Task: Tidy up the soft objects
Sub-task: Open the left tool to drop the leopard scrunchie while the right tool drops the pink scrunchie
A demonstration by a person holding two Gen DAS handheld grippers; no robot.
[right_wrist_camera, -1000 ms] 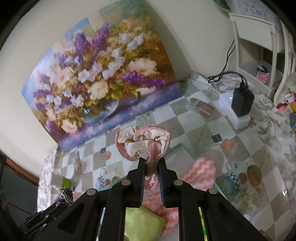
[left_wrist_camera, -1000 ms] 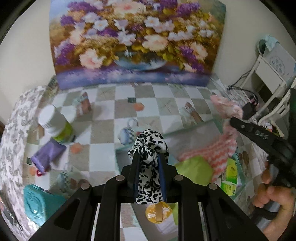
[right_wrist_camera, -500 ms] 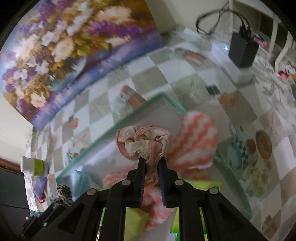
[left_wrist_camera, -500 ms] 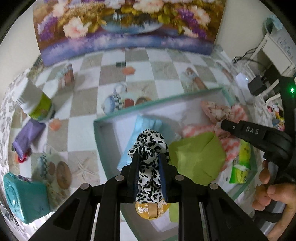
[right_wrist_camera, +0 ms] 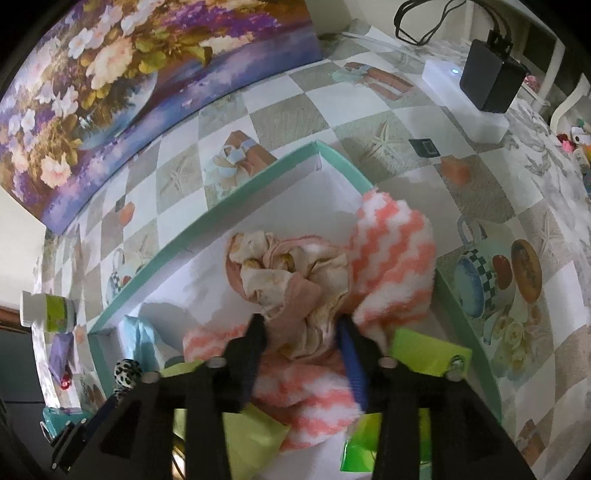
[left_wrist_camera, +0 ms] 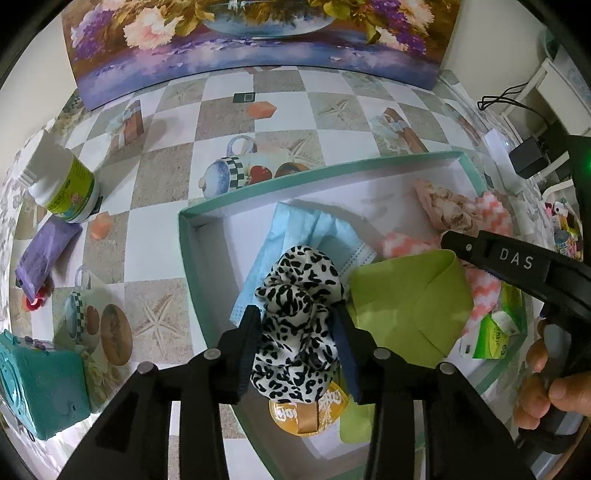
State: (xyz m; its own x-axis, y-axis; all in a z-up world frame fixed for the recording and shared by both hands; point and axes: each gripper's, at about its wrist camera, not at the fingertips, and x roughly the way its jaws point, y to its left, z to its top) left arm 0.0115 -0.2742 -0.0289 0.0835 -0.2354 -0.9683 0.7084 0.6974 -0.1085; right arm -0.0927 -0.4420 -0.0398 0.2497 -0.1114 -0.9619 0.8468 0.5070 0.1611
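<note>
A shallow teal-rimmed white box [left_wrist_camera: 295,181] lies on the checked tablecloth. My left gripper [left_wrist_camera: 297,314] points down into it. Its jaws are opening, and a leopard-print scrunchie [left_wrist_camera: 299,280] sits loose between them on a blue face mask [left_wrist_camera: 295,225]. My right gripper [right_wrist_camera: 301,321] is over the box's far right corner [right_wrist_camera: 321,147]. Its jaws are opening too, around a pink floral scrunchie [right_wrist_camera: 280,273] that rests on a pink-and-white chevron cloth [right_wrist_camera: 391,251]. A green folded cloth [left_wrist_camera: 410,295] lies between the two.
Outside the box to the left are a white bottle with a green label [left_wrist_camera: 62,188], a purple pouch [left_wrist_camera: 48,247] and a teal case [left_wrist_camera: 37,391]. A flower painting [left_wrist_camera: 258,33] stands at the back. A black adapter [right_wrist_camera: 491,81] sits at the right. A green tissue pack [left_wrist_camera: 498,328] lies in the box.
Both grippers have come down into the box and tilted steeper. Both pairs of jaws have spread apart, and the scrunchies have puffed out between them.
</note>
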